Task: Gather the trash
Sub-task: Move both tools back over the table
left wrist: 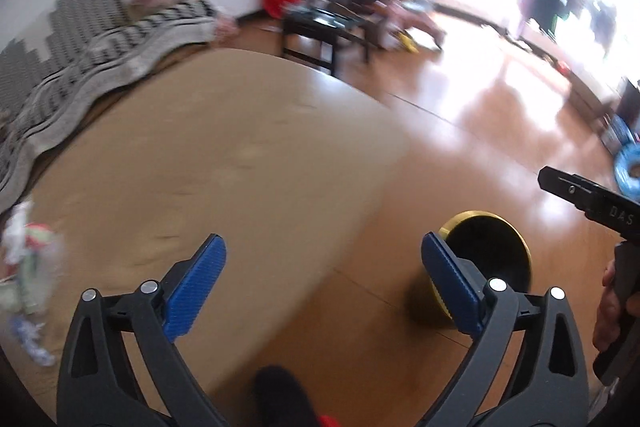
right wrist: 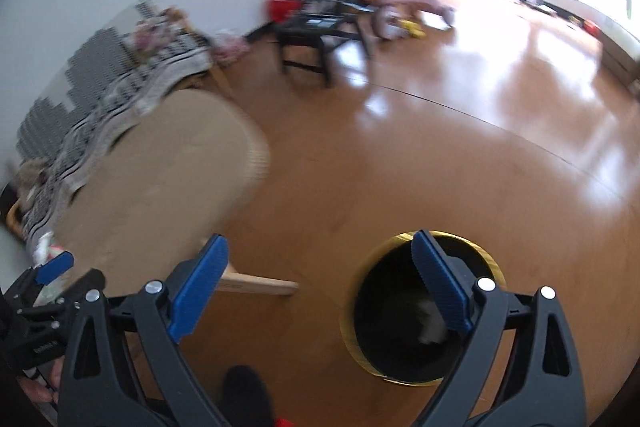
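Observation:
My left gripper (left wrist: 324, 275) stands open with nothing between its blue pads, above the edge of a round tan table (left wrist: 240, 147). A blurred pile of crumpled trash (left wrist: 28, 259) lies on the table at the far left. The black bin with a gold rim (left wrist: 492, 247) stands on the floor, partly hidden by the right finger. My right gripper (right wrist: 320, 275) is open and empty, its right finger over the bin (right wrist: 348, 331). Something whitish (right wrist: 432, 319) lies inside the bin. The left gripper (right wrist: 52, 275) shows at the left edge of the right wrist view.
A couch with a striped blanket (left wrist: 100, 47) runs behind the table. A dark low table (right wrist: 312, 31) and a red object (right wrist: 282, 5) stand farther back on the glossy wood floor (right wrist: 460, 147). A person's dark-socked foot (right wrist: 244, 395) is below the grippers.

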Tool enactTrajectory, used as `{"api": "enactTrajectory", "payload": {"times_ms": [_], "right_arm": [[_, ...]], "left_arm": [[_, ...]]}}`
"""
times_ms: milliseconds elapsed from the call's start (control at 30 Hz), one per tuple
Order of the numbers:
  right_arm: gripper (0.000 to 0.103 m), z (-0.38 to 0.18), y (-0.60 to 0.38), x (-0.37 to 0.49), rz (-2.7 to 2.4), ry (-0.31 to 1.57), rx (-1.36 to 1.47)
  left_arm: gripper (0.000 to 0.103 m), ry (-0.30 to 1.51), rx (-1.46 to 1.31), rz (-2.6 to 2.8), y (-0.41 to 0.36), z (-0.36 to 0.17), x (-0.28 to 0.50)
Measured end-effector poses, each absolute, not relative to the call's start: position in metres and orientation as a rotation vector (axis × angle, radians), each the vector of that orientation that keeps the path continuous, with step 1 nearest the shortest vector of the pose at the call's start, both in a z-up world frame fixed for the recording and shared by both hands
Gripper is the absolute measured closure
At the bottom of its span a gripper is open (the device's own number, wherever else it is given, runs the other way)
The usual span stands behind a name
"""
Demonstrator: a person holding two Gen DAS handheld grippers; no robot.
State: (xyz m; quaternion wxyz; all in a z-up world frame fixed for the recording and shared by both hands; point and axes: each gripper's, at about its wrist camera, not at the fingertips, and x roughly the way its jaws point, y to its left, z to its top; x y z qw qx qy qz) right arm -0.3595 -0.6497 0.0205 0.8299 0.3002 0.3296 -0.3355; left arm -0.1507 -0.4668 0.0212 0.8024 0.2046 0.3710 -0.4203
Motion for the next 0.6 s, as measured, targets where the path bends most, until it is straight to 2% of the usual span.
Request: {"api": "enactTrajectory", "payload": {"times_ms": [267,400,600], "right_arm": [[0.013,0.054,-0.528,-0.18,-0.356,0.733,0.512],[0.013,0.069,-0.446,-0.093,-0.176,0.742,0.416],[0.013,0.07,-0.346,-0.013,-0.014,0.777,0.32]], "left_arm": [[0.007,0.756,0.332,-0.617,-0.295,0.054,-0.055],[0.007,0.808,0.267,-0.481,-0.209,0.043,-0.012],[0.007,0.846,0.187,-0.312,-0.102,0.018,0.033]]}}
